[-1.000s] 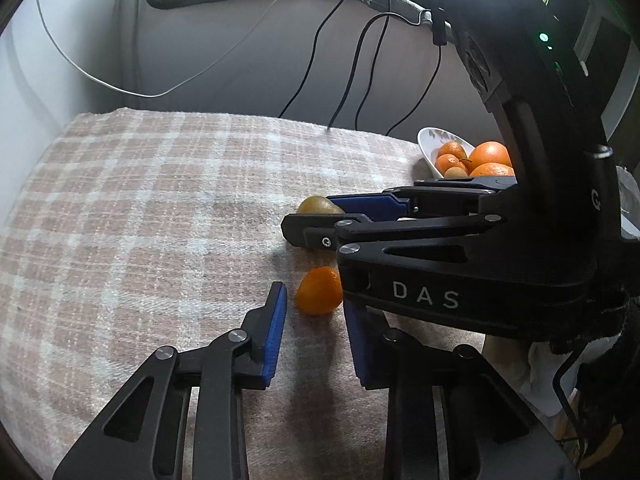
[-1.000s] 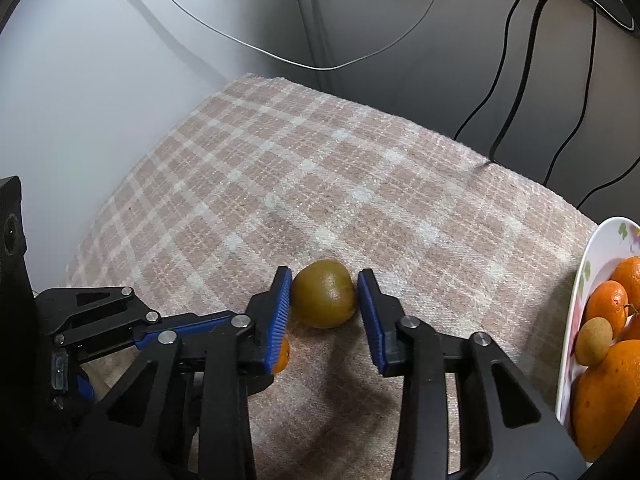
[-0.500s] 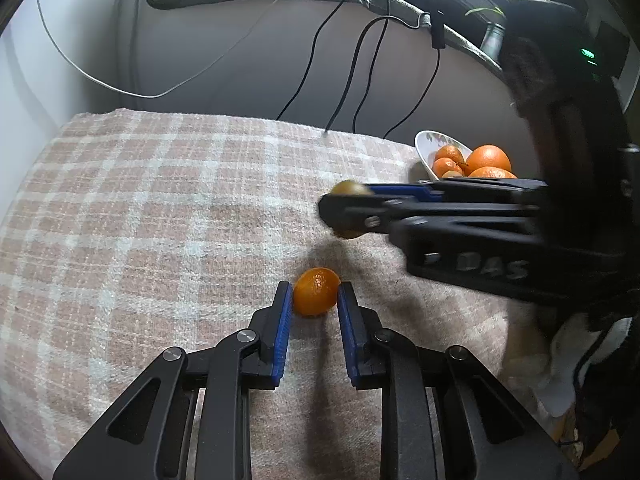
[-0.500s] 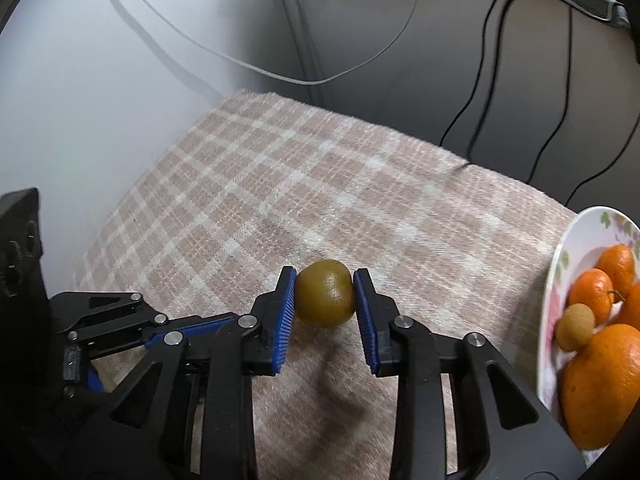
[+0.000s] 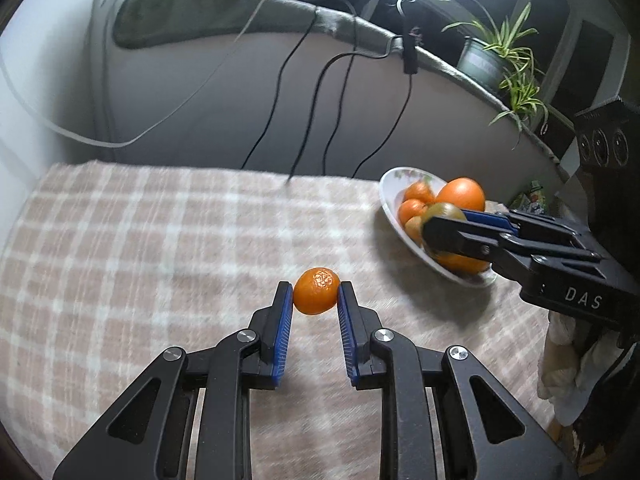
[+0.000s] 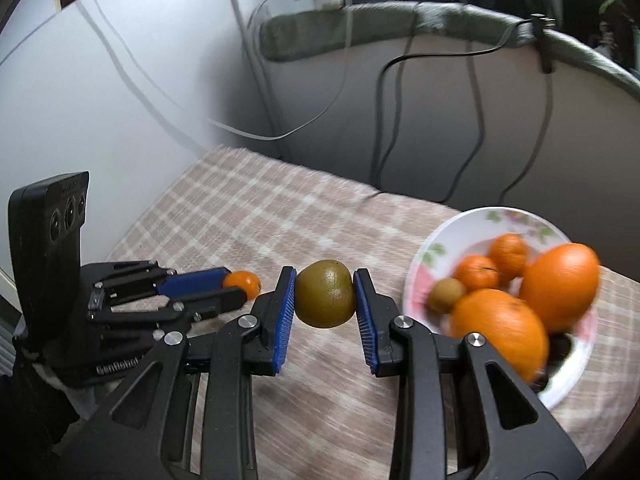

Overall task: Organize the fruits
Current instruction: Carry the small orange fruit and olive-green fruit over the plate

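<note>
My left gripper [image 5: 315, 294] clamped a mandarin [image 5: 316, 290]; my right gripper [image 6: 324, 294] clamped a kiwi [image 6: 325, 294] near the bowl [image 6: 472, 229].

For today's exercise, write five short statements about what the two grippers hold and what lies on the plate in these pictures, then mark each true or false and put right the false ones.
1. The left gripper is shut on a small mandarin. True.
2. The right gripper holds a banana. False: it is shut on a green-brown kiwi.
3. The plate is empty. False: it holds oranges and smaller fruit, among them a large orange.
4. The plate has a floral rim. True.
5. The table has a bare wooden top. False: a checked cloth covers it.
</note>
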